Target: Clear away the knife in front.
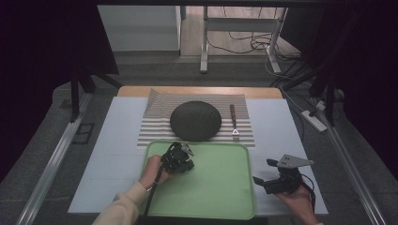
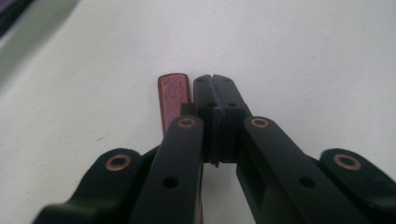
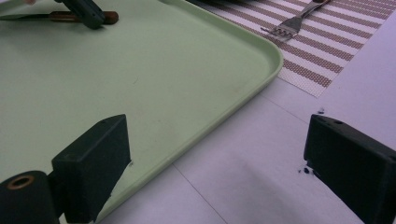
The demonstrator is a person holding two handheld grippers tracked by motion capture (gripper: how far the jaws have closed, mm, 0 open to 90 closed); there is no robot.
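At the near right of the table, off the green tray (image 1: 220,197), the right gripper (image 1: 264,171) is held idle with its jaws wide and nothing between them. On the tray, the left gripper (image 2: 215,86) is pressed down with its jaws shut pad to pad – the red wooden handle (image 2: 173,93) of what is taken for a knife lies just beside them, not between them. The step in hand is judged to be picking up that knife, and the grip appears to have missed; the jaws would need to be reopened and set astride the handle. Beyond the tray, a fork (image 1: 234,123) is laid on the striped mat (image 1: 159,126), beside a dark round dish (image 1: 195,121). No brand, label or writing can be read.
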